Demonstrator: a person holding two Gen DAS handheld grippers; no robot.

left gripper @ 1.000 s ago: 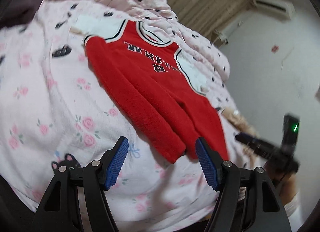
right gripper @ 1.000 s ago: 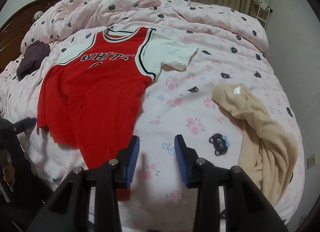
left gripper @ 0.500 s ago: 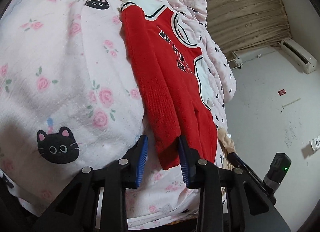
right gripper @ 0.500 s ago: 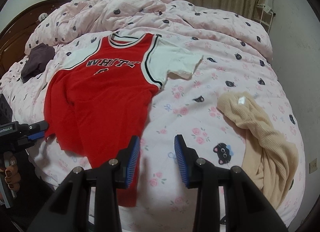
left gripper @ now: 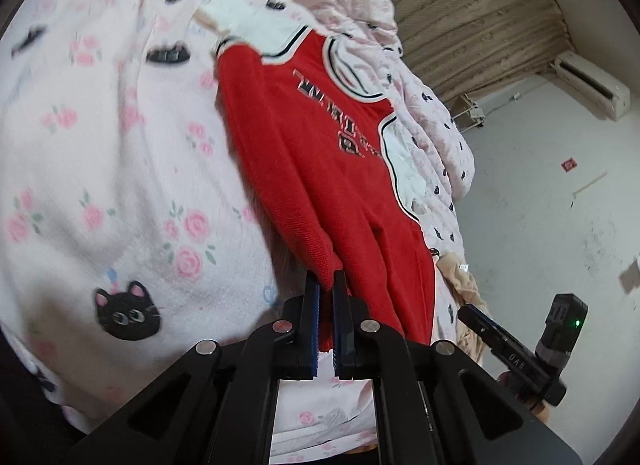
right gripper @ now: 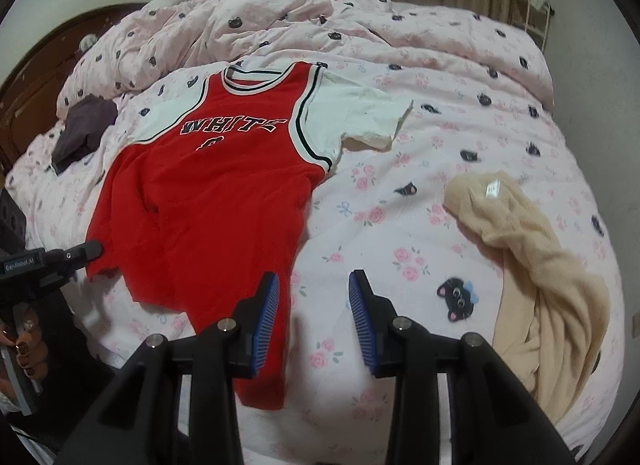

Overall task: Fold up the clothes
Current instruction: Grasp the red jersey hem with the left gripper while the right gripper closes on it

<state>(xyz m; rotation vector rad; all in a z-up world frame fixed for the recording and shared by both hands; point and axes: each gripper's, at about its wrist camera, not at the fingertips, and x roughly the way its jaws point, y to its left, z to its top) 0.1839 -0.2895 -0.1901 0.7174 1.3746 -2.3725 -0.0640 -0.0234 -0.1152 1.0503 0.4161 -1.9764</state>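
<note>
Pink floral cat-print bedding (right gripper: 400, 225) carries the red jersey-style shirt with white sleeves (right gripper: 208, 201), spread flat ahead of both grippers. Left gripper (left gripper: 326, 285) pinches its near hem corner; right gripper (right gripper: 314, 297) hovers spread beside the opposite hem. A thin bite could slip when lifted.

The red jersey (right gripper: 208, 201) carries the word "WHITE" (right gripper: 235, 125) across its chest in dark letters outlined in white; below it sits a number, only the top of which shows, so it cannot be read. In the left wrist view the same lettering appears blurred and upside down. At the near left of the right wrist view, the body of the left gripper (right gripper: 48, 261) bears a small label reading "GenRobot.AI" (right gripper: 19, 264). The beige garment (right gripper: 532, 249) on the right has a small white tag (right gripper: 492, 189) whose print is too small to read.
</note>
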